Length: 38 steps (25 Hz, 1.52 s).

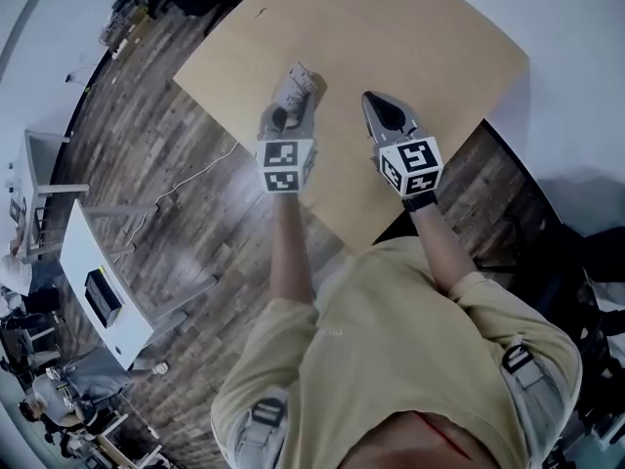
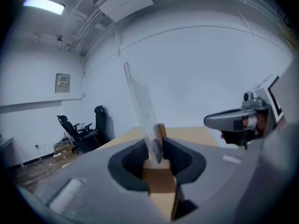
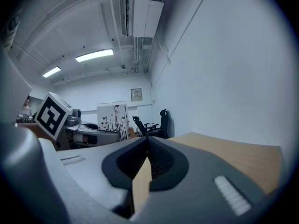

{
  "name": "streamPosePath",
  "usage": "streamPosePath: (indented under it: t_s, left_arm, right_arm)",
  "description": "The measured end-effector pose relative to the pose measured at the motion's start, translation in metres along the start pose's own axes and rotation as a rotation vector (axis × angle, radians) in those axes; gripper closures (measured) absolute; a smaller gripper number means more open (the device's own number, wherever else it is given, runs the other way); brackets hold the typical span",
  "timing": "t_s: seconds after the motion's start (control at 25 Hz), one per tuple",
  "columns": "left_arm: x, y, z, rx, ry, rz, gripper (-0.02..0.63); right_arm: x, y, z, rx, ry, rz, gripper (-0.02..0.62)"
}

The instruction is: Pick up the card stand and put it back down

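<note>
The card stand is a clear sheet set in a small wooden base. My left gripper is shut on it at the base, and the sheet leans up and to the left from the jaws. It is over the left part of the light wooden table; whether it touches the top I cannot tell. My right gripper is beside it on the right, apart from the stand, shut with nothing between its pads. Each gripper shows in the other's view: right gripper, left gripper.
The table's near edge runs just ahead of the person's body. Dark plank floor lies to the left, with a white desk and a loose cable. Office chairs stand by the far wall.
</note>
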<state>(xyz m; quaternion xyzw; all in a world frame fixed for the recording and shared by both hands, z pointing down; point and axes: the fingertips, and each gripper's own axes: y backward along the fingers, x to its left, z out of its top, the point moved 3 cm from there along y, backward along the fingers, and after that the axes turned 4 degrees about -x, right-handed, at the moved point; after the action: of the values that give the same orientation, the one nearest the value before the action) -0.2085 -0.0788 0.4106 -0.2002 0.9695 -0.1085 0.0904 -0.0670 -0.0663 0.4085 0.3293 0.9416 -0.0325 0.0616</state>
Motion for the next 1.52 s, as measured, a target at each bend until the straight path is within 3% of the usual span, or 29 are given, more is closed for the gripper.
streamPosePath:
  t_s: [0.4, 0.84, 1.0, 1.24, 1.52]
  left_arm:
    - [-0.004, 0.106, 0.01, -0.182, 0.042, 0.206, 0.514]
    - [-0.019, 0.196, -0.002, -0.243, 0.062, 0.27, 0.515]
    - [-0.03, 0.219, -0.009, -0.24, 0.08, 0.254, 0.516]
    - [-0.068, 0.23, -0.002, -0.238, 0.068, 0.169, 0.516]
    - [-0.129, 0.19, 0.015, -0.219, 0.083, 0.063, 0.515]
  right_arm:
    - [0.048, 0.034, 0.024, -0.014, 0.07, 0.014, 0.592]
    - [0.092, 0.087, 0.023, -0.022, 0.096, 0.017, 0.592]
    - [0.109, 0.112, 0.018, -0.007, 0.106, 0.015, 0.592]
    - [0.111, 0.153, 0.018, 0.012, 0.119, -0.026, 0.592]
    - [0.056, 0.203, 0.033, 0.001, 0.12, -0.115, 0.592]
